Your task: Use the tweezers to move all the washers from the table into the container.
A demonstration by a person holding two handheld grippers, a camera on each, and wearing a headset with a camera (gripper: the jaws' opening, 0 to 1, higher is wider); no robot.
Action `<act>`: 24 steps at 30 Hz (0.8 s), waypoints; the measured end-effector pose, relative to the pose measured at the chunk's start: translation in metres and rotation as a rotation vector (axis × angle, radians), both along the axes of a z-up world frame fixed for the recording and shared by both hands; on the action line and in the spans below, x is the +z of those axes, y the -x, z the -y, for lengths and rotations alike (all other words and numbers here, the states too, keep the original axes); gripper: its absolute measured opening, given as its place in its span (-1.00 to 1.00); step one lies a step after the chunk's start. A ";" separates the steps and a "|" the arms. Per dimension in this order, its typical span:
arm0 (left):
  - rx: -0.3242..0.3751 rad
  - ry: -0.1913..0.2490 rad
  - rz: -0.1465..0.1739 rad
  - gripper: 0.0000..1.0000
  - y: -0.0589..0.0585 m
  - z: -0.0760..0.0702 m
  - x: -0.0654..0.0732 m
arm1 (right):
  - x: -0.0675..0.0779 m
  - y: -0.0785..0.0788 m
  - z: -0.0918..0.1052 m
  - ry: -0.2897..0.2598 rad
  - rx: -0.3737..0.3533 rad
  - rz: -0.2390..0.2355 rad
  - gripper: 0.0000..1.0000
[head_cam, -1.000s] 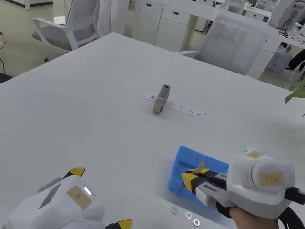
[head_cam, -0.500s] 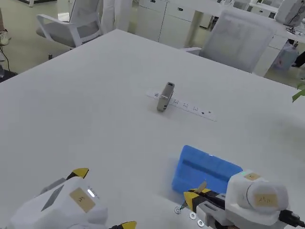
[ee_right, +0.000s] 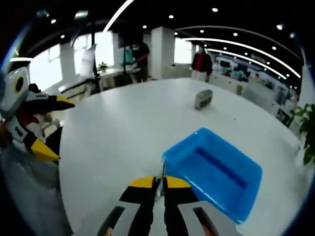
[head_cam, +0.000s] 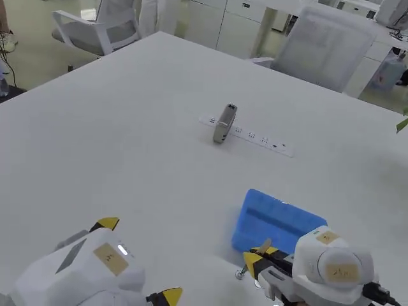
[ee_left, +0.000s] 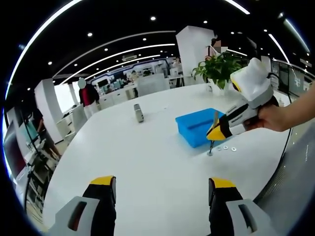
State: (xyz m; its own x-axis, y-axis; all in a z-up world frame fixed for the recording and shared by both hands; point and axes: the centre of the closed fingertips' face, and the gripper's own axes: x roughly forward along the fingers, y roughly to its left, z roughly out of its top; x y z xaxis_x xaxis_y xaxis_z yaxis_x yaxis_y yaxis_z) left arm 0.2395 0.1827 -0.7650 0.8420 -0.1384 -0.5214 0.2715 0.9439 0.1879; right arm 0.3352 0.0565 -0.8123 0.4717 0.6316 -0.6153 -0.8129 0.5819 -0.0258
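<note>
The blue container (head_cam: 280, 220) sits on the white table (head_cam: 127, 146) at the near right. My right gripper (head_cam: 255, 260) hovers just in front of it, shut on slim metal tweezers (head_cam: 242, 273) that slant down to the tabletop. In the left gripper view a few small washers (ee_left: 226, 147) lie in a row on the table beside the tweezers' tip (ee_left: 210, 151), in front of the container (ee_left: 199, 125). In the right gripper view the jaws of my right gripper (ee_right: 158, 183) pinch the tweezers. My left gripper (head_cam: 137, 260) hangs open at the near left, holding nothing.
A grey block-shaped device (head_cam: 223, 123) stands on a white power strip (head_cam: 258, 138) near the table's middle. Office chairs (head_cam: 319, 48) line the far edge. A potted plant (ee_left: 216, 69) stands beyond the table. People stand in the background.
My right gripper has drawn back from above the container toward me and lowered, bringing the tweezers' tip down to the table by the washers. The left gripper has hardly moved.
</note>
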 end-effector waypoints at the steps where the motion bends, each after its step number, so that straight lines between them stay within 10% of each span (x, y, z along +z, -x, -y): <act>1: -0.001 -0.001 -0.002 0.56 0.000 0.000 0.000 | 0.000 -0.001 0.001 -0.003 -0.006 0.000 -0.95; 24: -0.007 -0.001 0.010 0.54 0.000 0.001 0.001 | 0.007 0.006 0.003 -0.018 -0.081 -0.102 -0.98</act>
